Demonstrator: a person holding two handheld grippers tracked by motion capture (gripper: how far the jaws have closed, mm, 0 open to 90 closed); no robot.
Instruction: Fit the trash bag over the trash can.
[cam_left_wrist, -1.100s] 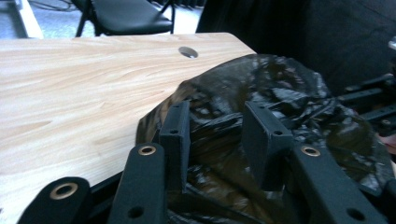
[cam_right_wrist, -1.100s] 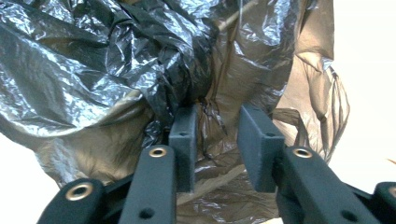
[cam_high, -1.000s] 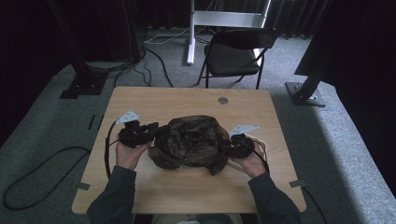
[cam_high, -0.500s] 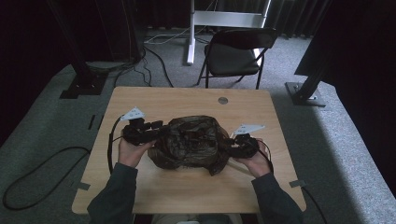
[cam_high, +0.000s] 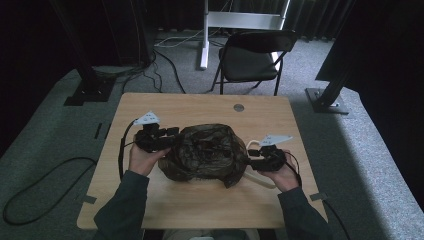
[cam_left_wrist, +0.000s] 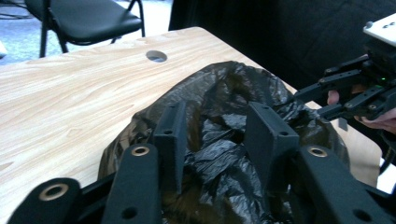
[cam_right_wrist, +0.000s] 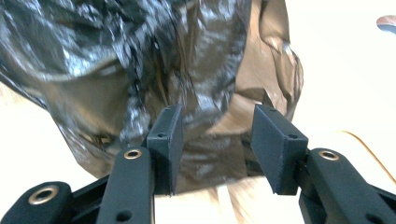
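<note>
A crumpled black plastic bag (cam_high: 205, 152) lies in a loose, glossy heap at the middle of the wooden table (cam_high: 200, 205), a little nearer the person's edge than the far one. In the high view its wrinkled bulk sits between the two hands, with a thin flap trailing toward the near right. The left gripper (cam_high: 167, 140) comes in at the bag's left side; in the left gripper view (cam_left_wrist: 212, 135) its jaws stand apart with folds of the black film bunched between them, and whether the pads actually press on the plastic cannot be told. The right gripper (cam_high: 252, 161) is just beside the bag's right edge; in the right gripper view (cam_right_wrist: 215, 140) its jaws are spread wide, having just been opening, with the brownish hem of the bag seen between and beyond them, untouched by either pad. That gripper also shows in the left gripper view (cam_left_wrist: 327, 100) at the far side of the heap. A round grommet hole (cam_high: 238, 107) sits near the table's far edge, well apart from the bag. Beyond the table stands a black folding chair (cam_high: 250, 62) on grey carpet (cam_high: 50, 135), where cables (cam_high: 35, 192) trail.
</note>
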